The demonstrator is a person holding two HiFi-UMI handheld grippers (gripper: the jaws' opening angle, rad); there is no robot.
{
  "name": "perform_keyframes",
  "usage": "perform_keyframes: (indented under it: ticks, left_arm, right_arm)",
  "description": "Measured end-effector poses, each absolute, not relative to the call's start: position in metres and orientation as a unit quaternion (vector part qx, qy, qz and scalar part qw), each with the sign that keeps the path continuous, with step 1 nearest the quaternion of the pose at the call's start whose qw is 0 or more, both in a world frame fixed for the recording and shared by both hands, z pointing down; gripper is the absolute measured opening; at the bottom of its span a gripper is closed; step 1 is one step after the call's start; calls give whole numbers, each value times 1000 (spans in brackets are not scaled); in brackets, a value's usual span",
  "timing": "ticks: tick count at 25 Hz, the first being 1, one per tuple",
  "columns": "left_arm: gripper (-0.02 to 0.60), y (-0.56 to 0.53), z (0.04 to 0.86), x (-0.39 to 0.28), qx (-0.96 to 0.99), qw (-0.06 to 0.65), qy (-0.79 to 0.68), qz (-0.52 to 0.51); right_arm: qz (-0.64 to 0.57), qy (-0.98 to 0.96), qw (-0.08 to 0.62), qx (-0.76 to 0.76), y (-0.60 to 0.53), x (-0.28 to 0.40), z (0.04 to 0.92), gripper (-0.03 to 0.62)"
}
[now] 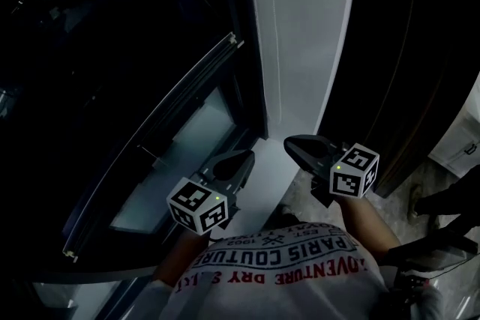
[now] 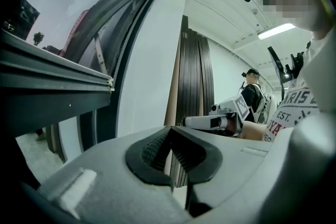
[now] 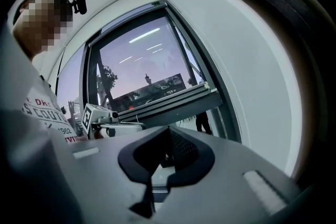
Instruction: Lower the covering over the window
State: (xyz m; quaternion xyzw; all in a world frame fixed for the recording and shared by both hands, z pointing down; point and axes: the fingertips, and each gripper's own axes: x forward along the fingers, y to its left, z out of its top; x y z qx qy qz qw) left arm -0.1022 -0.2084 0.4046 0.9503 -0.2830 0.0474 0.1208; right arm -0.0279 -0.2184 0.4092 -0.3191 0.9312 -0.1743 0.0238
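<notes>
1. Window (image 1: 112,49) fills the left, dark-framed, just beside a white pillar (image 1: 307,26).
2. Left hand-held gripper (image 1: 241,159): jaws together, empty.
3. Right hand-held gripper (image 1: 296,144): jaws together, empty, near the pillar's foot.

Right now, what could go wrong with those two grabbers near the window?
1. The left gripper and the right gripper are both shut and hold nothing. If they reach out without opening first, they would probably just bump whatever they go for.
2. They hang close to the grey bar and the window glass, so a quick swing might knock either.
</notes>
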Motion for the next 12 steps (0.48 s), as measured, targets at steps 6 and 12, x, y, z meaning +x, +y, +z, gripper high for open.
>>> perform_keyframes:
  ticks: [6,12]
  left_arm:
    - [2,-236,397,-100,945,120,-302,37]
    - [2,-263,398,-103,939,121,-321,37]
  right_arm:
    - [-160,934,22,-317,-254,-21,396,6]
    - [-152,936,24,-316,-302,-25,388,6]
